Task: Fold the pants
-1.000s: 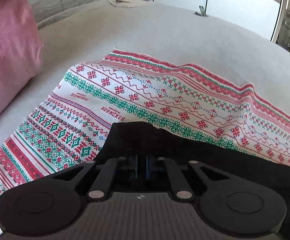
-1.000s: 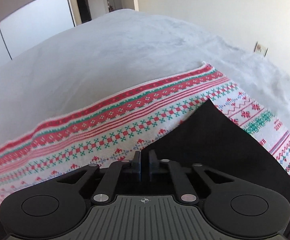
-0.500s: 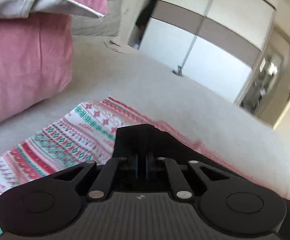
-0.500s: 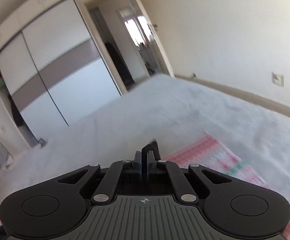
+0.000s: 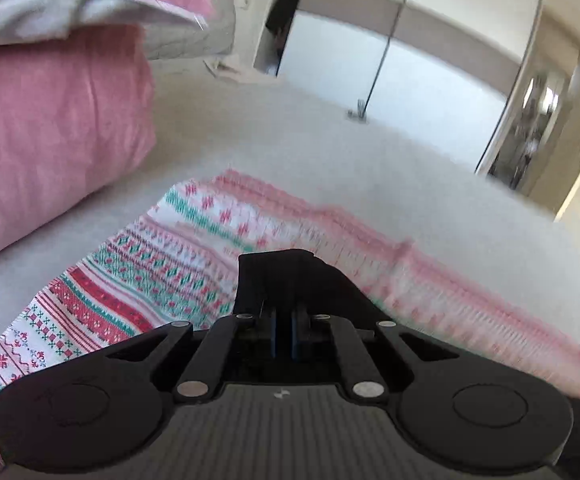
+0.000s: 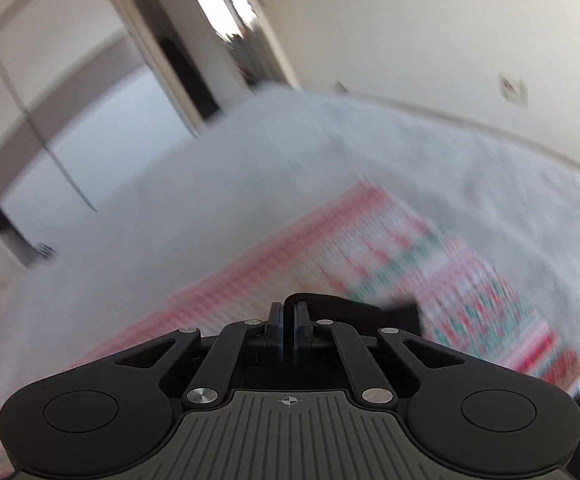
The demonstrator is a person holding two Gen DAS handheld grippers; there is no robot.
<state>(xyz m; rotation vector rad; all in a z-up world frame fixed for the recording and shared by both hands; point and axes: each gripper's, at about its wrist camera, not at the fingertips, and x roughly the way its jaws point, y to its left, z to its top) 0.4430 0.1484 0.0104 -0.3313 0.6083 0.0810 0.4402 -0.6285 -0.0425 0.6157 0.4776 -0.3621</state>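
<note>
Gripping black pants (image 5: 290,276) in the left tongs (image 5: 283,332), pads nearly together with dark fabric pinched between them and a squared corner of the cloth standing up just beyond the tips. Clamping the same pants (image 6: 330,304) in the right tongs (image 6: 289,336) too, pads pressed almost shut on a rounded bunch of fabric, with a dark flap trailing off to the right. Holding one edge at two points, probably so the cloth stays stretched between the hands and can be carried over as one straight line instead of sagging in the middle. Hanging the gripped edge above a patterned cloth (image 5: 138,276) in red, green and white, spread flat on the bed (image 5: 330,148), likely as a surface to fold on. Lying partly hidden below both cameras, the rest of the pants cannot be judged for shape. Blurring heavily in the right view, so finer detail of the cloth (image 6: 430,264) there is lost. Resting at the far left of the bed, a pink pillow (image 5: 50,132), well clear of the fold. Standing beyond the bed, a white wardrobe (image 5: 410,52) and an open doorway (image 6: 194,68).
</note>
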